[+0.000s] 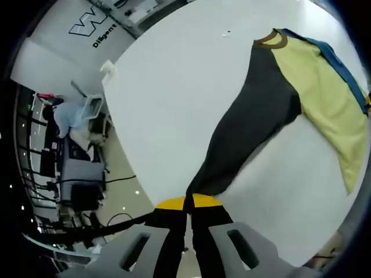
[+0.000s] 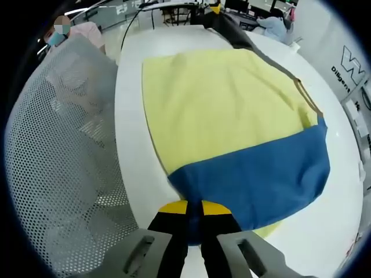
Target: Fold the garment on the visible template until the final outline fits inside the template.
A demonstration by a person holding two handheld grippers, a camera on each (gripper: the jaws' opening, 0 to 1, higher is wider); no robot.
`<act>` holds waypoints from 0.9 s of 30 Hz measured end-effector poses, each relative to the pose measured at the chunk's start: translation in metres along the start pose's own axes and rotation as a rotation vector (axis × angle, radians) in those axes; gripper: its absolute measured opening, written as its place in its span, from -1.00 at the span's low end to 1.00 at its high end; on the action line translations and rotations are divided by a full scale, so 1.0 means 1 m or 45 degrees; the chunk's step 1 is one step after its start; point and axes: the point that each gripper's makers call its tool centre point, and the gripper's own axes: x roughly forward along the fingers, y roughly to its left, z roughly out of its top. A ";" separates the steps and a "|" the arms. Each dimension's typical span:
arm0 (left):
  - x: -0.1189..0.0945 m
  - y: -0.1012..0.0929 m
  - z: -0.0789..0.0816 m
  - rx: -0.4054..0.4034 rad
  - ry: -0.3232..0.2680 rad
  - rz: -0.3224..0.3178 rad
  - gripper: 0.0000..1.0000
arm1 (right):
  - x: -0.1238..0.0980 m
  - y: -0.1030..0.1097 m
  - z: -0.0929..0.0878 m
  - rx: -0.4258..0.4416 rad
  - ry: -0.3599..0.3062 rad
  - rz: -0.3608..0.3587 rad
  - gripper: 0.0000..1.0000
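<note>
The garment lies on a white table (image 1: 174, 104); it has a yellow body (image 1: 324, 98), a dark grey sleeve (image 1: 255, 116), a brown collar (image 1: 270, 39) and a blue band (image 1: 339, 69). My left gripper (image 1: 186, 204) is shut on the end of the dark grey sleeve, which is stretched out from the collar towards the table edge. In the right gripper view the yellow body (image 2: 220, 104) spreads flat, with the blue band (image 2: 261, 174) nearest. My right gripper (image 2: 194, 209) is shut on the edge of that blue band. The dark sleeve (image 2: 232, 29) runs away to the far edge.
A grey mesh chair back (image 2: 64, 156) stands close on the left of the right gripper view, beside the table edge (image 2: 130, 174). A person in pink (image 2: 81, 32) sits behind it. Desks, chairs and cables (image 1: 75, 179) fill the floor beyond the table.
</note>
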 end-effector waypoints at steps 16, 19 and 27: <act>0.027 0.006 -0.003 0.104 0.046 0.020 -0.87 | 0.000 0.001 -0.001 0.035 -0.014 0.026 -1.00; 0.030 0.007 -0.002 0.125 0.036 0.021 -0.85 | 0.000 0.000 -0.001 0.036 -0.012 0.027 -1.00; 0.028 0.015 0.001 0.152 -0.055 0.073 -0.50 | 0.000 0.000 -0.001 0.028 -0.008 0.024 -1.00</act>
